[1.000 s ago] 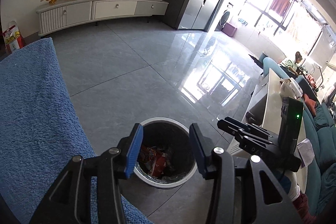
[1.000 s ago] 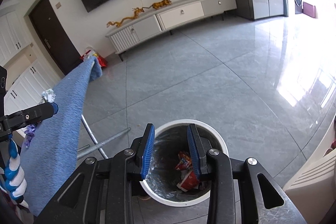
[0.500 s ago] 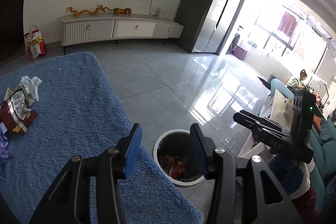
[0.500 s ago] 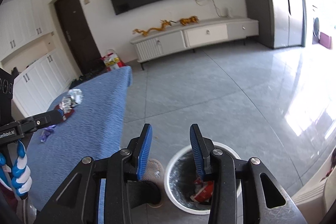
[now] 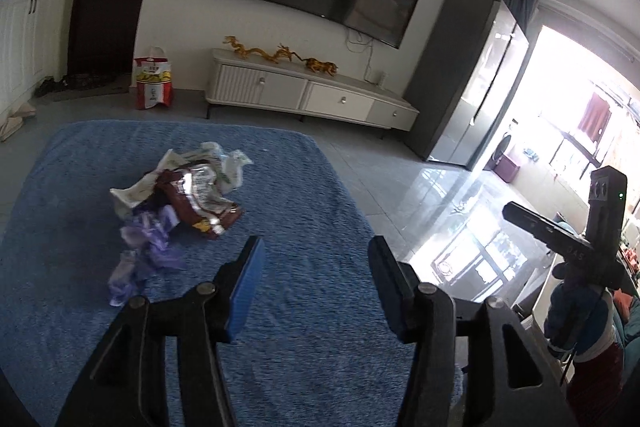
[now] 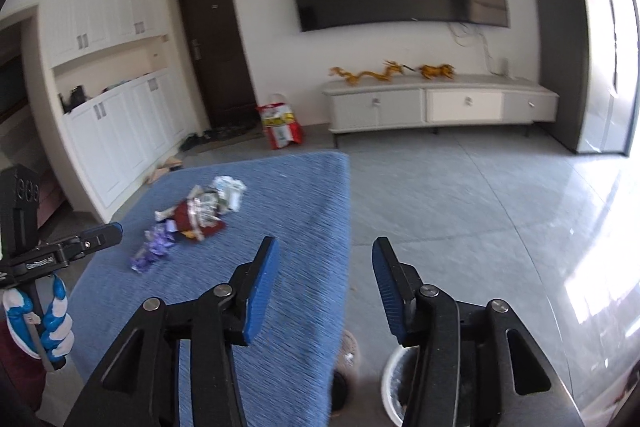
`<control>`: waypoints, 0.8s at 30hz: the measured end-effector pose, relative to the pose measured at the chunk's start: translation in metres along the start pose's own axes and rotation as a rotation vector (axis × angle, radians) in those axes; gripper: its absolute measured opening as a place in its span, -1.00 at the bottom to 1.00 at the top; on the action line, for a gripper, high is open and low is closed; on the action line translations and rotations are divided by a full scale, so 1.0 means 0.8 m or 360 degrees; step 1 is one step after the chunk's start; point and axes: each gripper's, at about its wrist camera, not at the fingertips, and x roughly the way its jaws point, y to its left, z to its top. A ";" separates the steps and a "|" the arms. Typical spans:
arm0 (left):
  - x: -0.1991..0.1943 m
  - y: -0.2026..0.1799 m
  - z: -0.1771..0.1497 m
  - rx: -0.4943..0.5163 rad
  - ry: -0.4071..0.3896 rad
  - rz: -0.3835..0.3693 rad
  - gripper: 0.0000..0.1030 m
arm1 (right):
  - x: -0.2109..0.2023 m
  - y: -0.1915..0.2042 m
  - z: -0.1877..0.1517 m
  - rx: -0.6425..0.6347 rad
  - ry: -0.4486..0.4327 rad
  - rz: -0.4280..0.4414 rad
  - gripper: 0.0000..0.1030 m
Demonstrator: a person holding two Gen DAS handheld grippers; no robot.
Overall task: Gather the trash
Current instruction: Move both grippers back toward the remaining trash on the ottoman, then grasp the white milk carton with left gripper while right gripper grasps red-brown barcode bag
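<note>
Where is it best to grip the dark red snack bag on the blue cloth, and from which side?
Probably the raised, crumpled upper fold of the dark red snack bag, coming from above on its near right side. That side lies bare on the blue cloth; purple wrappers and white wrappers crowd the others.

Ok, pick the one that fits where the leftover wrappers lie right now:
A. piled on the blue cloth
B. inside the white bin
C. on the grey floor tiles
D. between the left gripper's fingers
A: the wrappers sit in a loose pile on the blue cloth, ahead of the empty, open left gripper.
</note>
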 end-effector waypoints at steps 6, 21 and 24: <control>-0.012 0.090 -0.009 -0.0142 0.0010 0.0166 0.02 | 0.052 0.054 0.017 -0.0108 0.0062 0.0127 0.04; 0.076 0.201 0.050 0.0044 0.0296 0.0247 0.02 | 0.235 0.174 0.029 -0.0315 0.0323 0.0399 0.11; 0.113 0.211 0.066 0.0131 0.0416 0.0229 0.02 | 0.263 0.186 0.030 -0.0337 0.0359 0.0435 0.21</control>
